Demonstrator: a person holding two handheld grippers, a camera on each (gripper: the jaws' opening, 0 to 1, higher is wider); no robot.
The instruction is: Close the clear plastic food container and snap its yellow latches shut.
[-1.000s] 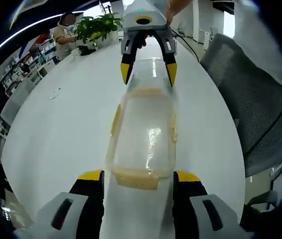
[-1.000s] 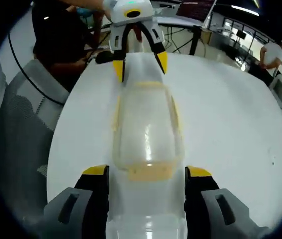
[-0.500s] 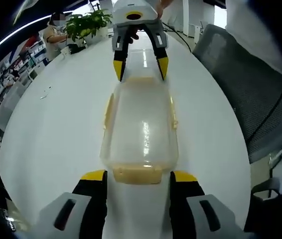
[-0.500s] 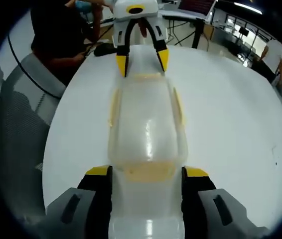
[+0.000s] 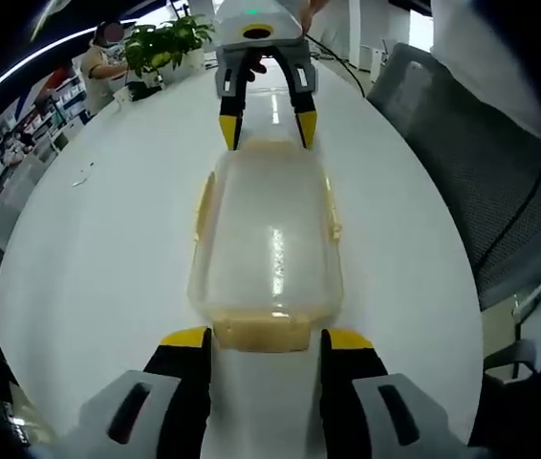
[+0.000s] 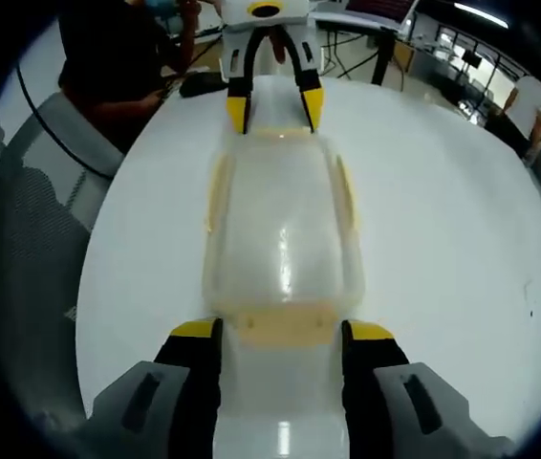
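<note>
Jaws wide on both, the left gripper (image 5: 265, 337) and right gripper (image 6: 281, 330) face each other across the container (image 5: 266, 244) mid-table (image 5: 108, 249), lid seemingly on, each straddling an end latch (image 5: 261, 335), apparently none yet snapped.

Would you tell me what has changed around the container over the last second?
Both tongs closed in on the container from opposite ends: the left tongs now straddle its near end latch, the right tongs its far end. Neither has gripped anything. The container stayed on the white table, lid on.
</note>
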